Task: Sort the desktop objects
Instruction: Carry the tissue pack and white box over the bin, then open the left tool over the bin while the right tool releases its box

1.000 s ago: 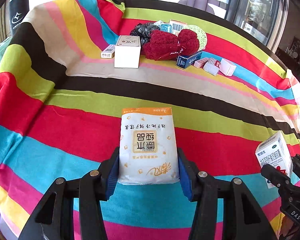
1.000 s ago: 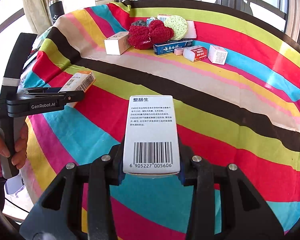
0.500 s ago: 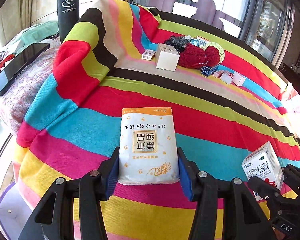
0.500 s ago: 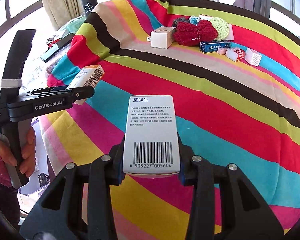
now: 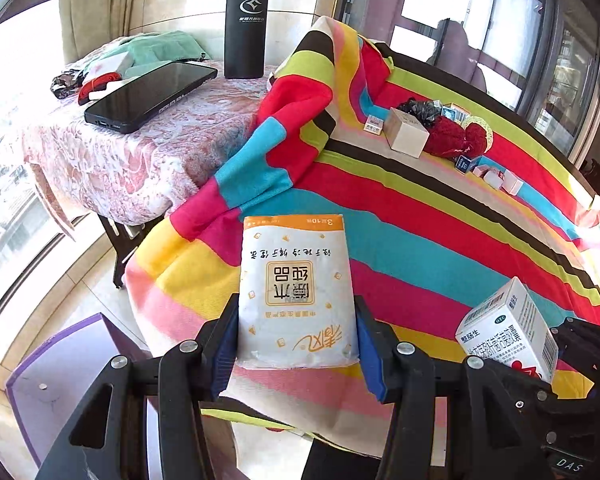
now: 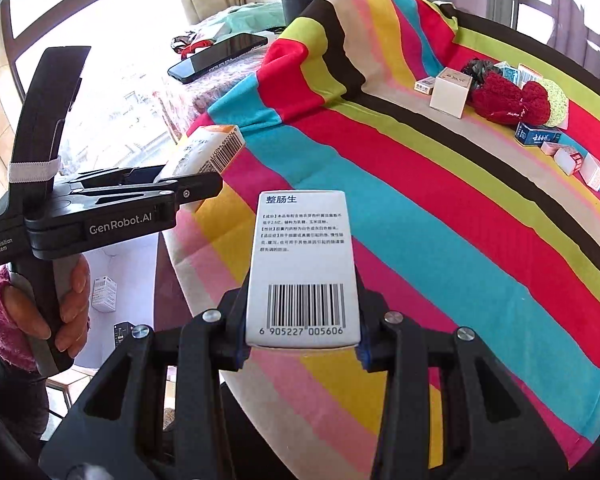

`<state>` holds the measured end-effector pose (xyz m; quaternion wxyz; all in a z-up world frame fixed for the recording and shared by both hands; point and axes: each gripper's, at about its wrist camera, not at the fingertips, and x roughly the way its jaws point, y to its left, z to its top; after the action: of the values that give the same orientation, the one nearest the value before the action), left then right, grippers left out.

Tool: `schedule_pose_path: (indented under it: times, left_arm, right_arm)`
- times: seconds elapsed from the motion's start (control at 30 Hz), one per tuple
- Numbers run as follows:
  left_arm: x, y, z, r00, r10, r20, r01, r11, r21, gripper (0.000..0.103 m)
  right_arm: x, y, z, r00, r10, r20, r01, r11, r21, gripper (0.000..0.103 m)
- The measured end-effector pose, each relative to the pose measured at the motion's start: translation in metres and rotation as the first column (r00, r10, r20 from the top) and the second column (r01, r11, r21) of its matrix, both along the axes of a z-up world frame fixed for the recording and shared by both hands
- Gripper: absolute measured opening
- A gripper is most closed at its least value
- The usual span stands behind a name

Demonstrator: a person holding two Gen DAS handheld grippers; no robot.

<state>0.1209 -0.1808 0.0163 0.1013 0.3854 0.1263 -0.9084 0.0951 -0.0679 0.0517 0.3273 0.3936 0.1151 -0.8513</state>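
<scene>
1. My left gripper has its blue-padded fingers clamped on the sides of a soft white-and-orange tissue pack, held off the desk with its printed face up and its orange end pointing away from me.
2. My right gripper is clamped the same way on a white medicine box, barcode face up; it too hangs in the air, above the near edge of the striped cloth that covers the desk.
3. Both loads sit out past the desk's near-left corner, side by side and close together. I judge I am carrying them off the desk toward a drop spot low on my left.
4. Risks as I see them: the tissue pack is squashy, so it could slump or slide out of the pads if I tilt it; the medicine box is gripped only at its near end, so a knock could lever it loose. The two grippers are near enough to bump each other if I swing carelessly.
5. Below left is a purple-edged bin; through the right camera I can see a small white box already lying down there. The hanging cloth edge lies between my fingers and that space.
6. Further out, a heap remains at the desk's far side: a beige carton, a red knitted item and several small boxes.
7. On the side table stand a black flask and a phone, well clear of my path.
</scene>
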Motion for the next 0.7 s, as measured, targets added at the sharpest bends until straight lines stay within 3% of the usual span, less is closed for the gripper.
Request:
schedule_pose_path:
  times: [0.37, 0.53, 0.7]
  left_arm:
    - [0.068, -0.081, -0.020, 0.977, 0.214, 0.014, -0.215, 0.976, 0.028, 0.052]
    - [0.104, -0.125, -0.046, 0.939, 0.335, 0.071, -0.339, 0.940, 0.044, 0.052]
    - [0.137, -0.162, -0.066, 0.888, 0.445, 0.118, -0.452, 0.891, 0.045, 0.052]
  right_arm:
    - [0.047, -0.083, -0.005, 0.967, 0.255, -0.007, -0.254, 0.965, 0.057, 0.043]
    - [0.078, -0.126, -0.023, 0.915, 0.402, 0.028, -0.402, 0.909, 0.110, 0.043]
    - [0.118, -0.166, -0.047, 0.832, 0.550, 0.074, -0.554, 0.817, 0.161, 0.043]
